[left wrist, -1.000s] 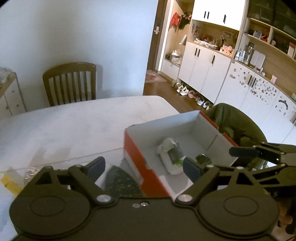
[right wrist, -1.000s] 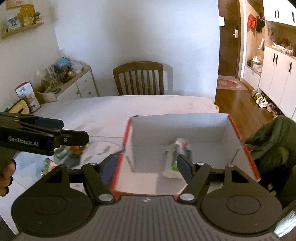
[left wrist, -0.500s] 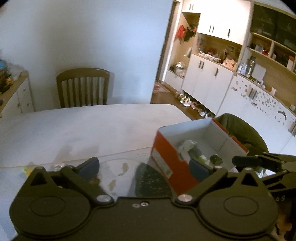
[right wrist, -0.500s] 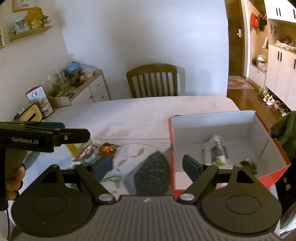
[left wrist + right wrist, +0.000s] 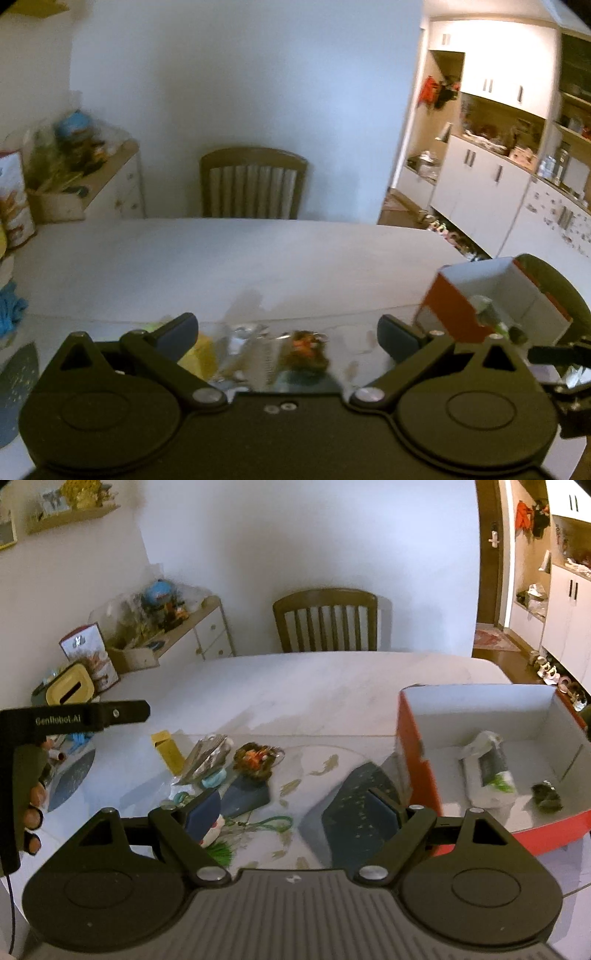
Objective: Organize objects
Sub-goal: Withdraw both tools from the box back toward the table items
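Observation:
An orange cardboard box (image 5: 410,746) with a white inside stands on the right of the table; in it lie a white wrapped packet (image 5: 487,771) and a small dark object (image 5: 547,796). Left of the box is a loose pile: a yellow box (image 5: 168,751), a silvery packet (image 5: 205,755), a dark orange-topped ornament (image 5: 255,760), a green cord (image 5: 266,823). My right gripper (image 5: 295,810) hangs open and empty above the pile. My left gripper (image 5: 288,334) is open too, over the same yellow box (image 5: 199,356) and ornament (image 5: 304,350). The orange box (image 5: 450,310) is at its right.
A wooden chair (image 5: 327,618) stands at the table's far side. A sideboard (image 5: 177,635) crowded with clutter lines the left wall. A yellow tissue box (image 5: 70,690) sits at the table's left edge. White cabinets (image 5: 480,184) and shoes fill the right. A hand (image 5: 31,801) holds the left gripper.
Both grippers have swung left, from over the orange box to over the loose pile. The box now sits at the right of each view. Both stayed open and empty.

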